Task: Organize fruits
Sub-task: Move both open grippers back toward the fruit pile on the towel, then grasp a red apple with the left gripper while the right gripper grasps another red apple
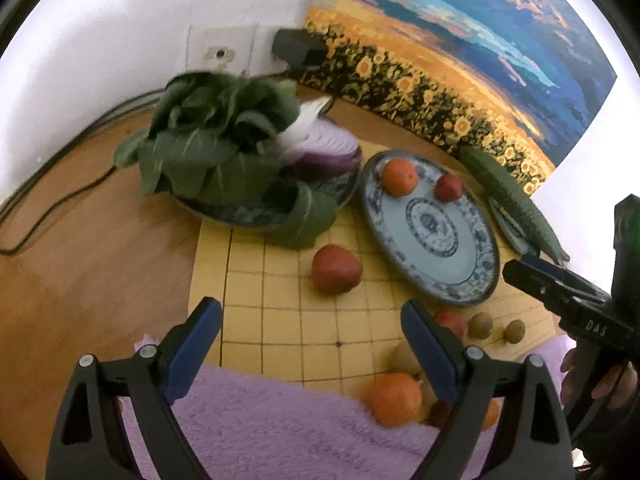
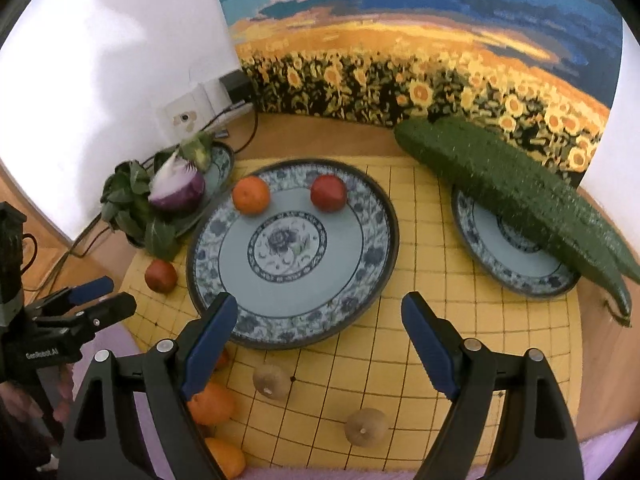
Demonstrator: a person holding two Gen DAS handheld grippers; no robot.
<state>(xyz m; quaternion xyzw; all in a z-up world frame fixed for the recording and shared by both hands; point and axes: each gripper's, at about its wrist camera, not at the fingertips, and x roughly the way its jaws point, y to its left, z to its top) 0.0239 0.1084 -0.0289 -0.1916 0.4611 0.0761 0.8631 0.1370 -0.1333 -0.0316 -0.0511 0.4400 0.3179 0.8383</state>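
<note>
A blue patterned plate (image 2: 360,240) (image 1: 472,248) in the middle of the yellow grid mat holds an orange (image 2: 251,195) (image 1: 399,177) and a red fruit (image 2: 328,193) (image 1: 448,187). A red apple (image 1: 336,269) (image 2: 160,276) lies on the mat left of the plate. Two small brown fruits (image 2: 272,381) (image 2: 366,426) and oranges (image 2: 211,403) (image 1: 395,399) lie on the mat's near part. My left gripper (image 1: 312,320) is open and empty above the mat near the apple. My right gripper (image 2: 320,316) is open and empty over the plate's near rim.
A plate on the left (image 1: 240,216) holds leafy greens (image 1: 208,140) and a cut purple onion (image 1: 324,148). A plate on the right (image 2: 504,260) holds a long cucumber (image 2: 520,192). A purple fuzzy cloth (image 1: 280,420) lies near me. A sunflower picture and a white wall stand behind.
</note>
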